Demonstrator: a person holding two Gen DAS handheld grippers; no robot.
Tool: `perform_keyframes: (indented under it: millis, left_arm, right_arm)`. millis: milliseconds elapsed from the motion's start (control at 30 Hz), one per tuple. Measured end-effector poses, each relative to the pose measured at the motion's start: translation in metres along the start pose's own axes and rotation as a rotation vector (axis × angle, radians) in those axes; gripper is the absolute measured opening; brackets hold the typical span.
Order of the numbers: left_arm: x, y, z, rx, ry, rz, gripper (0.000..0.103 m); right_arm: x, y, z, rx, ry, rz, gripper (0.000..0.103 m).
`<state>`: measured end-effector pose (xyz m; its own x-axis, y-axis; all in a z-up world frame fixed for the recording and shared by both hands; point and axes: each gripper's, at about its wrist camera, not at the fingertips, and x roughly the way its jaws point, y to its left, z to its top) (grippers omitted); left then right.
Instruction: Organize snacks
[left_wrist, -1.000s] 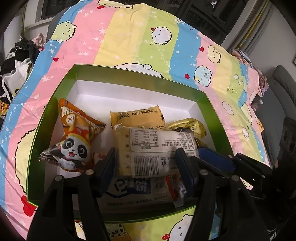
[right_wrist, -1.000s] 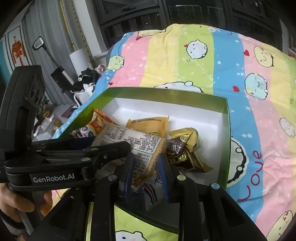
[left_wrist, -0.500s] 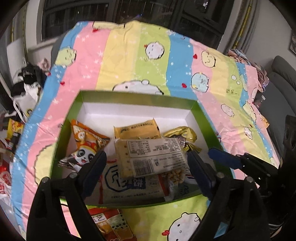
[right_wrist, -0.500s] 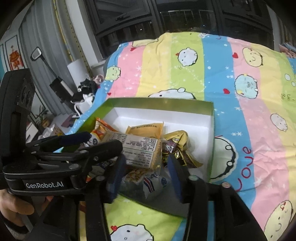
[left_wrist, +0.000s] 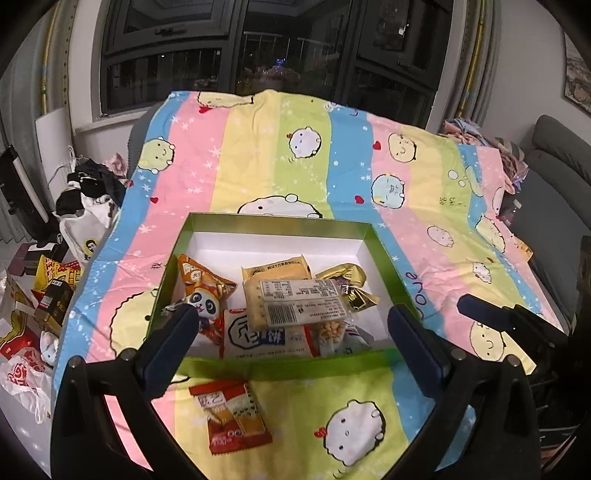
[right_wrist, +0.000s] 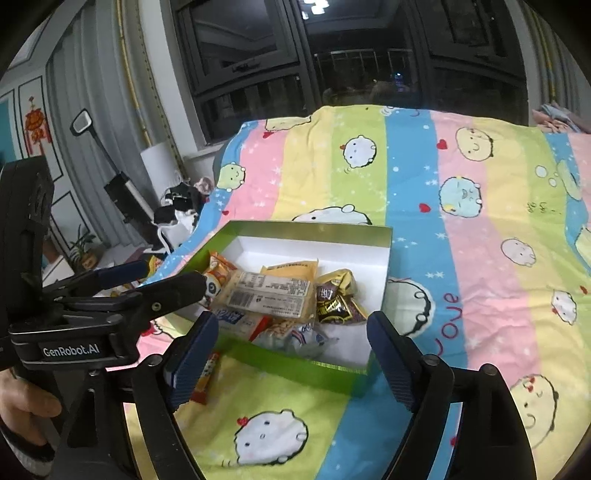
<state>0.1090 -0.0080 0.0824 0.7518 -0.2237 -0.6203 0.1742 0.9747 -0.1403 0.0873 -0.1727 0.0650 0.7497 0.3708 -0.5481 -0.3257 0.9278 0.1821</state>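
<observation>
A green box (left_wrist: 280, 369) (right_wrist: 295, 365) with a white inside sits on the striped cartoon bedspread and holds several snack packs. A pale cracker pack (left_wrist: 295, 302) (right_wrist: 267, 293) with a barcode label lies on top of the pile. Beside it are an orange panda bag (left_wrist: 201, 288), a yellow pack (left_wrist: 275, 271) and gold-brown wrappers (right_wrist: 336, 295). A red-orange snack pack (left_wrist: 232, 417) lies on the spread in front of the box. My left gripper (left_wrist: 291, 336) hangs above the box's near edge, its jaws opening wide with nothing between them. My right gripper (right_wrist: 291, 354) is likewise opening and empty.
The other gripper (right_wrist: 110, 295) reaches in from the left in the right wrist view, held by a hand (right_wrist: 26, 406). Bags, boxes and clothes (left_wrist: 48, 295) clutter the floor left of the bed. A grey sofa (left_wrist: 554, 192) stands on the right.
Both grippers let go of the cracker pack, which now lies in the box. Both opened wide and drew back and up from the box.
</observation>
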Motion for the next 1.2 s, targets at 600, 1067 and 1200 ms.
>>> perform_keyframes:
  millis: [600,1067,1200]
  left_arm:
    - [-0.067,-0.006,-0.031,0.012,-0.076,0.049,0.102]
    - [-0.074,0.010,-0.059,-0.034,-0.036,0.057,0.102]
    - [-0.072,0.015,-0.063,-0.046,-0.023,0.057,0.102]
  right_arm:
    - [-0.053,0.017,-0.025,0.024,-0.015,0.032,0.100]
    - [-0.057,0.036,-0.040,-0.027,0.014,0.058,0.100]
    - [-0.054,0.040,-0.043,-0.039,0.026,0.064,0.100]
